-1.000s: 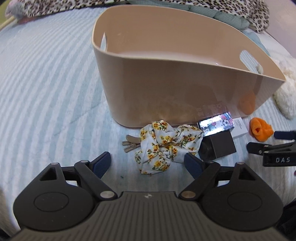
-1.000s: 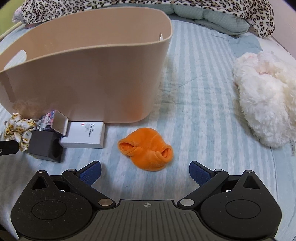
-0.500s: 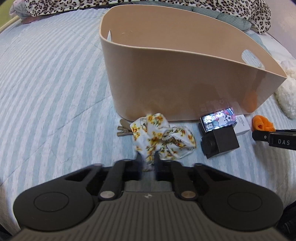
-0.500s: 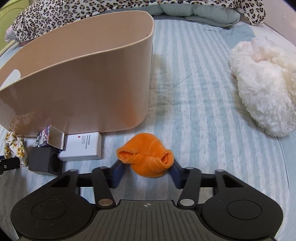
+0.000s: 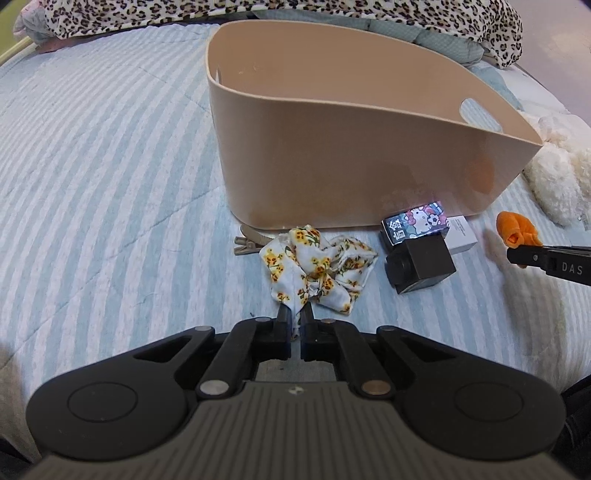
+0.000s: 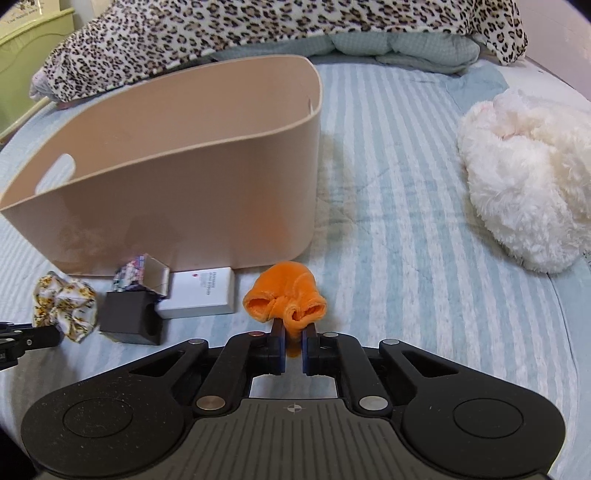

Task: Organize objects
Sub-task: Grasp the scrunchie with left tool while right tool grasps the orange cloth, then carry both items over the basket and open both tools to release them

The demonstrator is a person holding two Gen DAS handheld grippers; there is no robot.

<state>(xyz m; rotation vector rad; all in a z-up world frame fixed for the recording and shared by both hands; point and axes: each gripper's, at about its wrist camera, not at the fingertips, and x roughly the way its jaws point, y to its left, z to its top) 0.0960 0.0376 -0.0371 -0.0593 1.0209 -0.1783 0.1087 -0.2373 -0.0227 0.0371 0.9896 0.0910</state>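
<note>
A beige plastic basket (image 5: 332, 155) stands on the striped bed, also in the right wrist view (image 6: 184, 184). My left gripper (image 5: 294, 317) is shut on the near edge of a white floral scrunchie (image 5: 317, 266), which hangs slightly above the bed. My right gripper (image 6: 293, 332) is shut on an orange velvet scrunchie (image 6: 286, 299) and holds it just above the bed. In front of the basket lie a black cube (image 5: 419, 264), a cartoon-printed box (image 5: 415, 221), a white box (image 6: 201, 291) and a tan hair clip (image 5: 249, 245).
A white fluffy plush (image 6: 524, 181) lies on the right of the bed. A leopard-print blanket (image 6: 258, 29) and a grey-green pillow (image 6: 399, 50) lie behind the basket. Striped bedding (image 5: 103, 177) stretches to the left of the basket.
Both grippers went from wide open to shut, the left on the floral scrunchie, the right on the orange one. Both scrunchies have lifted a little; both cameras have risen and pulled back.
</note>
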